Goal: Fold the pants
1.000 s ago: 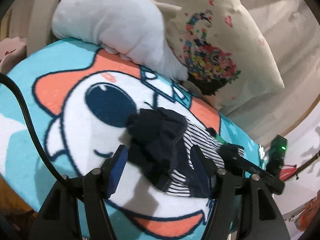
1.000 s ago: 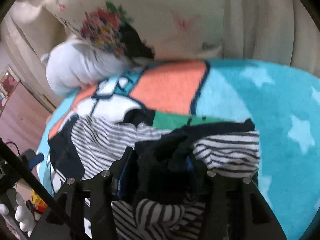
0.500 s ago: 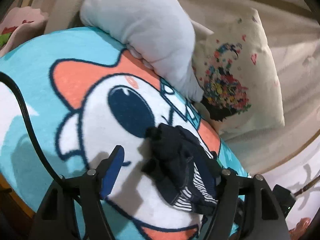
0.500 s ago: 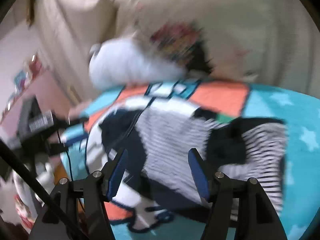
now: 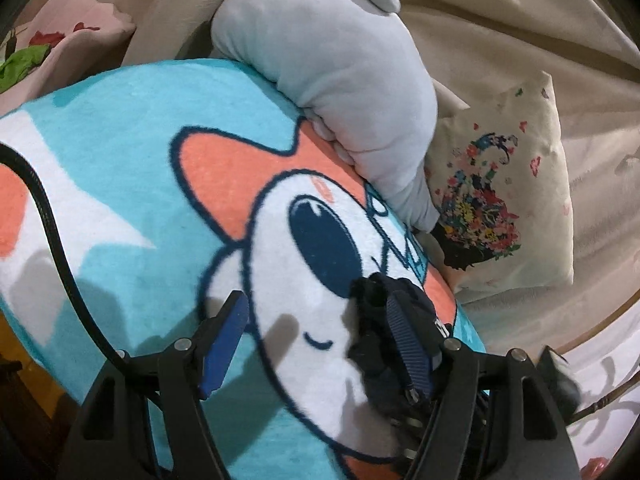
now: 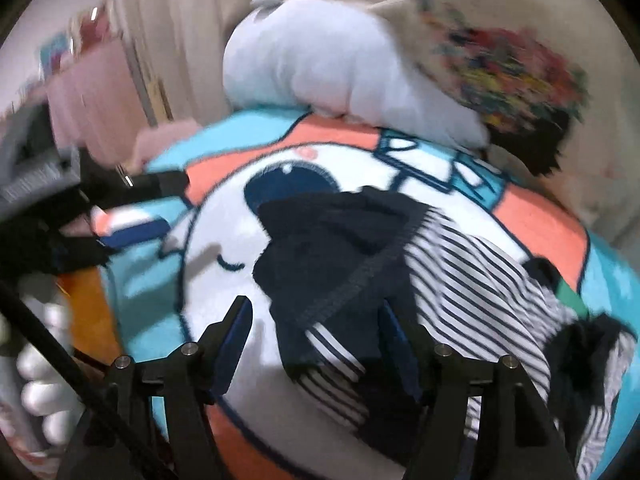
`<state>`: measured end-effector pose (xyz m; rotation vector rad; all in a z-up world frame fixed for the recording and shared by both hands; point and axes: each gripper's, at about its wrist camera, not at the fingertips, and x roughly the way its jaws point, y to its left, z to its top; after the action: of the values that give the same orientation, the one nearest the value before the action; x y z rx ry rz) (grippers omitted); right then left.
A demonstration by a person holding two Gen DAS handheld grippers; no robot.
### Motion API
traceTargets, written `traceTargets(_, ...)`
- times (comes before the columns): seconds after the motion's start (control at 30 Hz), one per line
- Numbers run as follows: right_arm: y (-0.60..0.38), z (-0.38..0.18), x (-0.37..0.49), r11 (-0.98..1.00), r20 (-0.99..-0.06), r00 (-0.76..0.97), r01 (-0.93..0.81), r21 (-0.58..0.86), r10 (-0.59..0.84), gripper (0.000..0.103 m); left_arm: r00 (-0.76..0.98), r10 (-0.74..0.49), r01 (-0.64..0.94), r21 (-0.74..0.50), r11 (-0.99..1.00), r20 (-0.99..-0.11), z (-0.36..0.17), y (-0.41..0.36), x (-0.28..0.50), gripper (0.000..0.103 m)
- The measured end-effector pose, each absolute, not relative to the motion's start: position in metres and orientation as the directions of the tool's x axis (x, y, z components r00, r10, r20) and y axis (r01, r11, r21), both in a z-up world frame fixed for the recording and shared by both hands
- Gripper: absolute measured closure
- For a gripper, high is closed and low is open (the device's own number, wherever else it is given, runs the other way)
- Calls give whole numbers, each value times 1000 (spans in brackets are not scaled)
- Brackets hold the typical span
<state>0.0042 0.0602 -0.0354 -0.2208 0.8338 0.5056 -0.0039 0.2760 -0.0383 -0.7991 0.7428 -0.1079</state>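
**Pants on blanket, both claws apart**

Left wrist view: The left claw has its fingers spread wide and holds nothing. The pants appear as a dark bunched mass lying on the blanket, over the white face of the print. They sit against the inner side of the claw's right-hand finger and run back behind it. The left-hand finger is well apart from the cloth. A grey plush lies at the blanket's far edge, with a pillow just beside it.

Right wrist view (blurred): The right claw is also spread, clamping nothing. The pants lie on the blanket, dark part toward the middle, striped part running to the blanket's right edge. The cloth's near portion lies between the fingers, close to the right-hand one; contact cannot be determined. The left claw shows at the blanket's left edge.
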Motion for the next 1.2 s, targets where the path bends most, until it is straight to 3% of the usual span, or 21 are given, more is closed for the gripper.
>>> traceTargets(0.13,92,-53,11,853,-765,613,-491,-175,196,33,751,-348,-187,-687,702,-561,-41,288,-8,32)
traceTargets(0.17,91,-52,11,858,-761,617,-485,-168,200,42,750,-348,-188,-686,703,-562,-42,290,-7,32)
traceTargets(0.2,88,-49,12,868,-753,624,-472,-152,208,62,748,-350,-189,-687,702,-564,-44,290,-7,32)
traceTargets(0.3,70,-38,15,892,-743,620,-447,-68,254,82,740,-365,-181,-690,701,-565,-45,286,-5,32)
traceTargets(0.37,58,-31,15,900,-728,620,-436,-8,294,85,727,-388,-170,-697,697,-566,-45,279,-1,32)
traceTargets(0.43,44,-23,11,902,-703,628,-429,45,334,86,714,-420,-150,-708,690,-561,-44,271,5,32)
traceTargets(0.53,32,-16,5,903,-678,638,-421,92,366,87,678,-485,-106,-727,679,-552,-42,251,22,21)
traceTargets(0.9,13,-22,-2,888,-654,617,-413,205,438,87,499,-683,-57,-806,589,-534,-62,186,79,20)
traceTargets(1.2,-37,18,-14,876,-533,695,-364,317,482,87,475,-713,96,-775,624,-515,5,107,86,20)
